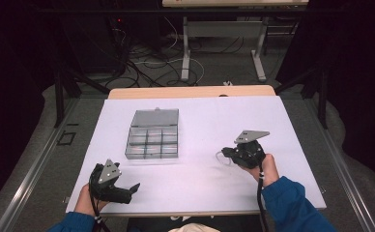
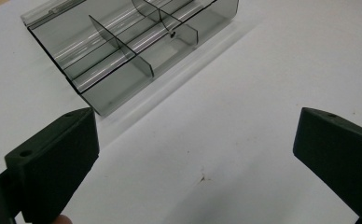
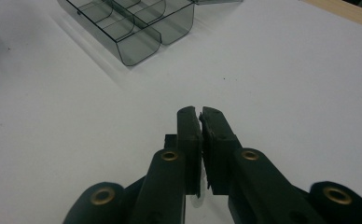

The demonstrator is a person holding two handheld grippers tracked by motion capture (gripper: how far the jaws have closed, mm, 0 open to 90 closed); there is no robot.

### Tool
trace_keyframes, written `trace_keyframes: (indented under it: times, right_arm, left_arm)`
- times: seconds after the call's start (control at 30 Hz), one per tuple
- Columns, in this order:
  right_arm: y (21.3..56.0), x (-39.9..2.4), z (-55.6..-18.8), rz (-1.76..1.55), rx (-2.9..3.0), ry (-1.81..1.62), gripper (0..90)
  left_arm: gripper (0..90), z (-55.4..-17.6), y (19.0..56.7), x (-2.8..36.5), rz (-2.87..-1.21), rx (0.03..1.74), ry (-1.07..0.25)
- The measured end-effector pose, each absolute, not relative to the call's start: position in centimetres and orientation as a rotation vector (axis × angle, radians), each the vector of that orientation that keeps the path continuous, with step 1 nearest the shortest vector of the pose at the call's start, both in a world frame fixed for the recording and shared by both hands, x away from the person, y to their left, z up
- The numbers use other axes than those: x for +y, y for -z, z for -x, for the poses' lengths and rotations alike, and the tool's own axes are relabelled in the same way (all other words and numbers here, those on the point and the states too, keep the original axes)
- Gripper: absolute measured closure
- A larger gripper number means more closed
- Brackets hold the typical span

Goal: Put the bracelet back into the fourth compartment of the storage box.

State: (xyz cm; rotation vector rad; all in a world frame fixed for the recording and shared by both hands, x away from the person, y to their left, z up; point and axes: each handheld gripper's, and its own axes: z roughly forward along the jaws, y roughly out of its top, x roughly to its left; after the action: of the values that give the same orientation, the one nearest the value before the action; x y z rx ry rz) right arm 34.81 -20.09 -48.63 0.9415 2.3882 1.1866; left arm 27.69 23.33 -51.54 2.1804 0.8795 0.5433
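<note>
Two grippers in hand over a white tabletop (image 1: 200,121). Right gripper (image 3: 200,114) closed, jaws pressed pad to pad with nothing visible at the tips; something small and pale glimpsed low between the jaws near their base, too blurred to identify. In the high view, right gripper (image 1: 226,153) at the right half of the tabletop, tips turned leftward, grey three-cornered plate on top, cable trailing back along a blue sleeve (image 1: 292,205). Left gripper (image 2: 195,140) wide open, jaws far apart at either edge of its own view, bare white surface between them, nothing held. In the high view, left gripper (image 1: 132,188) low near the front left edge of the tabletop, tips aimed to the right.

Farther out, a smoky clear compartment box (image 1: 152,134) on the tabletop's left-centre, lid open and lying flat behind it, inside split by dividers into small cells. Well apart from both grippers, untouched. Same compartment box (image 2: 128,46) ahead and left of the open jaws in the left gripper view, and at the upper left (image 3: 132,23) in the right gripper view. One tiny dark speck in a cell, too small to tell.
</note>
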Motion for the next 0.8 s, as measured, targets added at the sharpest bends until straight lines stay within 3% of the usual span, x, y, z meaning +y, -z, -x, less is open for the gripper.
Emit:
trace_keyframes:
  times: [0.8]
  right_arm:
    - [47.5, -16.3, -36.8, -0.853, 2.401, -1.248, 86.5]
  left_arm:
    - [0.4, -27.7, 51.6, 23.4, -2.187, 0.877, -0.545]
